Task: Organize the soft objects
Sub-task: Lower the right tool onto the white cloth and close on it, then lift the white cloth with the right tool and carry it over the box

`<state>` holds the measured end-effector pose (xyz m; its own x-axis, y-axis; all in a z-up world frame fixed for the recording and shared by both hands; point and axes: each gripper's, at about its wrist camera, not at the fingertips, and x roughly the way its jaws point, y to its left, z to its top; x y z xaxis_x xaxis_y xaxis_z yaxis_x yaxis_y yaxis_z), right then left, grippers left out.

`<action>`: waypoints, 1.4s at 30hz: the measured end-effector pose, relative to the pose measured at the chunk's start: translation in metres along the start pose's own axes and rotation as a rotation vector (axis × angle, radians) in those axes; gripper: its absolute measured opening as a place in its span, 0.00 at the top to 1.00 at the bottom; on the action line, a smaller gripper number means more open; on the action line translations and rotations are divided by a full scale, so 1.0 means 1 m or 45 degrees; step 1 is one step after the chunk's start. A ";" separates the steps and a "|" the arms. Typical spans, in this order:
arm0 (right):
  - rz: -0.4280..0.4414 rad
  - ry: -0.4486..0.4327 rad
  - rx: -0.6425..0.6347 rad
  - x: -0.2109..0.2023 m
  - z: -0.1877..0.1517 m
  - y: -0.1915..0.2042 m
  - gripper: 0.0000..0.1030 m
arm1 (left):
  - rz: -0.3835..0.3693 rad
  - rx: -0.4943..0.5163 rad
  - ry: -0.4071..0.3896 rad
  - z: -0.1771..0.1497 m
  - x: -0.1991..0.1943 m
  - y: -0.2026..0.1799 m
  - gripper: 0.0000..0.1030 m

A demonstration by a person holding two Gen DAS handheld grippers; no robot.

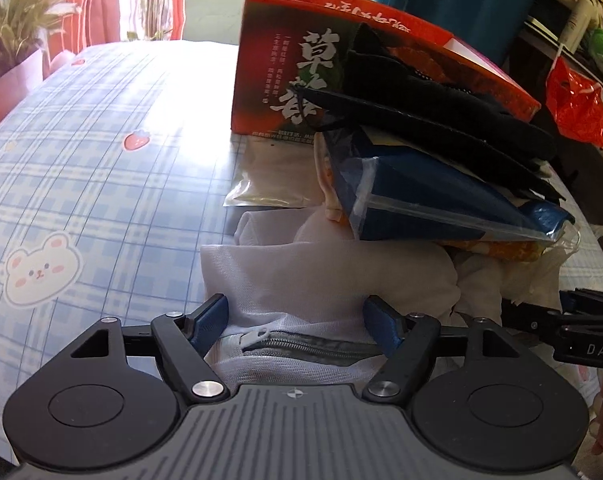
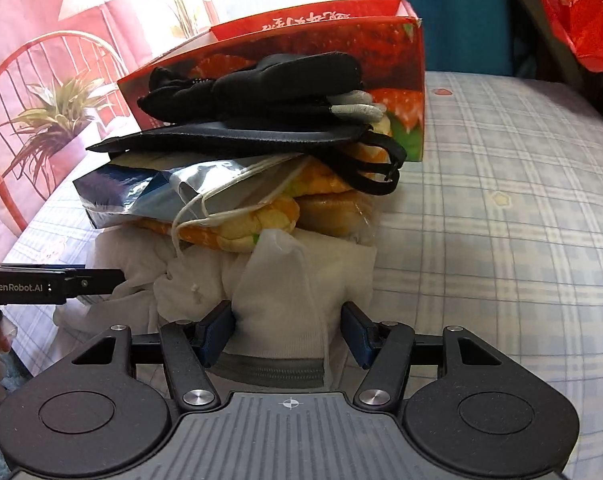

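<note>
Left view first: the bedsheet (image 1: 101,152) fills the left of the frame, the box (image 1: 285,72) stands upper centre, and a pile leans against it, with black gloves (image 1: 421,112) on top and a blue pouch (image 1: 441,196) under them. At the bottom centre the left gripper (image 1: 295,322) has its jaws spread wide around the white mesh bag (image 1: 293,280), the zipper (image 1: 297,346) lying between them. The pads sit beside the fabric, not clearly squeezing it.

Right view: the same stack sits centre frame, with orange cloth (image 2: 261,216) above the bag (image 2: 301,280). Low in the middle the right gripper (image 2: 287,326) has its jaws about half spread, flanking a fold of the bag; whether the pads actually press it, I cannot tell.

The bag is the bottom layer, so everything rides on it. Best to get both grips firm on the hem, keep the two hands level and moving together, and go slowly, or the gloves and pouch will probably slide off.
</note>
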<state>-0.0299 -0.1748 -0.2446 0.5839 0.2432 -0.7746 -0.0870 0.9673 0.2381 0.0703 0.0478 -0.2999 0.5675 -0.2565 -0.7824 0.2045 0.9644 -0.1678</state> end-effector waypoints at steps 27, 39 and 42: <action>0.075 0.005 -0.093 -0.019 0.008 0.016 0.77 | -0.163 0.021 -0.036 -0.005 -0.013 -0.013 0.81; 0.204 -0.146 -0.162 -0.081 0.031 0.025 0.81 | -0.317 0.025 -0.284 0.006 -0.075 -0.015 0.94; 0.198 -0.174 -0.224 -0.091 0.040 0.032 0.82 | -0.296 0.050 -0.295 0.014 -0.081 -0.021 0.95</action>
<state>-0.0532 -0.1689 -0.1432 0.6552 0.3894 -0.6473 -0.3160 0.9196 0.2334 0.0312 0.0475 -0.2247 0.6673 -0.4819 -0.5678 0.3781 0.8761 -0.2992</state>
